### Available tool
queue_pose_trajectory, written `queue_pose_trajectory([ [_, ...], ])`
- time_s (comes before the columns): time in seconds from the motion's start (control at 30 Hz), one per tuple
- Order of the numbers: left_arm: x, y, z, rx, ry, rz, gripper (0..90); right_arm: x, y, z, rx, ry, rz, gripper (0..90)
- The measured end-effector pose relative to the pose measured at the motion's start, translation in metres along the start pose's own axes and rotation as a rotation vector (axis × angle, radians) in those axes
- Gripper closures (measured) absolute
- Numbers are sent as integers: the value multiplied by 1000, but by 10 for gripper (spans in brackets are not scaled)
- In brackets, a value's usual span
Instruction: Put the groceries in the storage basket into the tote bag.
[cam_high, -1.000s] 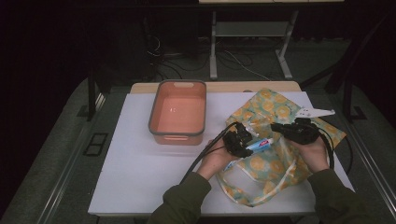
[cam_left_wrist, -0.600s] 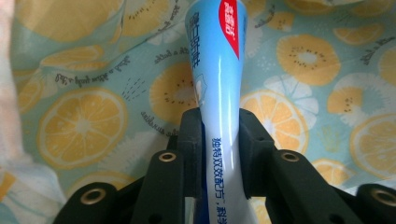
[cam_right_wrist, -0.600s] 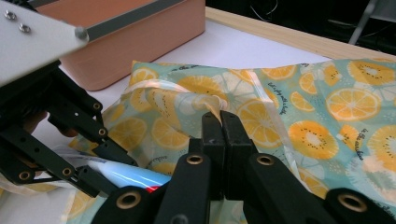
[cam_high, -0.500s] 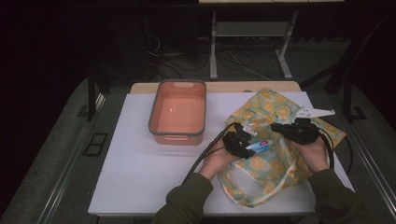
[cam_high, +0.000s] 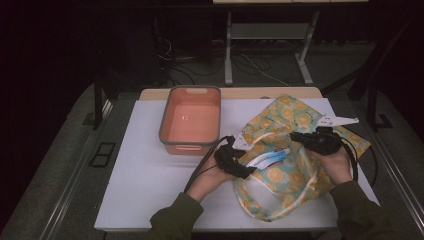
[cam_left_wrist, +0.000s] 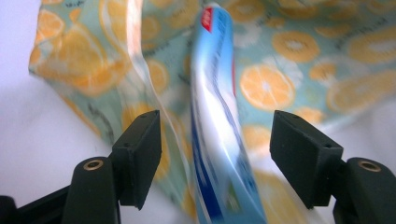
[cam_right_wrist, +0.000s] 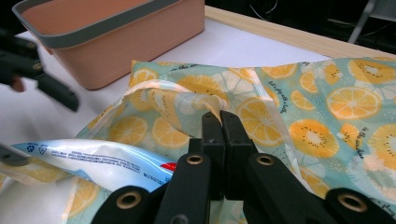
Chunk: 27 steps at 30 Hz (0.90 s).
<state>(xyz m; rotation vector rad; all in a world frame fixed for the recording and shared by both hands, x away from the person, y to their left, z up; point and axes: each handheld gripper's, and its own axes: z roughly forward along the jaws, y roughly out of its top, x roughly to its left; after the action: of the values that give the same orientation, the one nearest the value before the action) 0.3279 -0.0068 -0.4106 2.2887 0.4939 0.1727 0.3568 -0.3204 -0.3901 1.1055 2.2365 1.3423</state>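
White table, dark room behind. Right gripper clenched on bag rim, holding the mouth up. Left gripper jaws just opened, tube loose between them, half in the bag. Risk: tube slides back out if the rim sags. Bin near left; open table toward the front.

A salmon-pink tub sits on the white table.

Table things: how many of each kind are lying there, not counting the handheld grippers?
Orange-slice-print fabric bag: 1
Blue-and-white toothpaste tube, poking from the bag's mouth: 1
Salmon plastic tub with a grey rim: 1
Total: 3
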Motion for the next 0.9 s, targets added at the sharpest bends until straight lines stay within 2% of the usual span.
queue_pose_trajectory([
  [0.1, -3, -15, -6, 15, 7, 0, 397, 0, 0, 0, 1, 0, 0, 894],
  [0.2, -1, -25, -8, 35, 17, -16, 498, 0, 0, 0, 0, -2, 0, 894],
  [0.27, 2, -29, -8, 24, -14, -31, 563, 0, 0, 0, 1, -2, -2, 893],
  [0.3, 2, -28, -7, 26, -23, -24, 607, 0, 0, 1, 1, -1, -3, 894],
  [0.33, 1, -27, -6, 31, -26, -7, 668, 1, 0, 1, 2, -1, -1, 894],
  [0.4, -1, -25, -5, 29, 0, 23, 743, 1, 0, 2, 4, 0, -3, 894],
  [0.5, 3, -19, -5, 34, 27, 31, 834, 2, 0, 3, 5, 2, -4, 894],
  [0.63, 4, -10, 4, 31, 29, 40, 871, 3, 1, 4, 5, 3, -8, 894],
  [0.77, 1, 8, 17, 34, 13, 66, 879, 3, 1, 4, 3, 4, -9, 894],
  [0.9, -2, 24, 36, 19, 5, 69, 882, 2, 1, 5, 1, 9, -7, 894],
])
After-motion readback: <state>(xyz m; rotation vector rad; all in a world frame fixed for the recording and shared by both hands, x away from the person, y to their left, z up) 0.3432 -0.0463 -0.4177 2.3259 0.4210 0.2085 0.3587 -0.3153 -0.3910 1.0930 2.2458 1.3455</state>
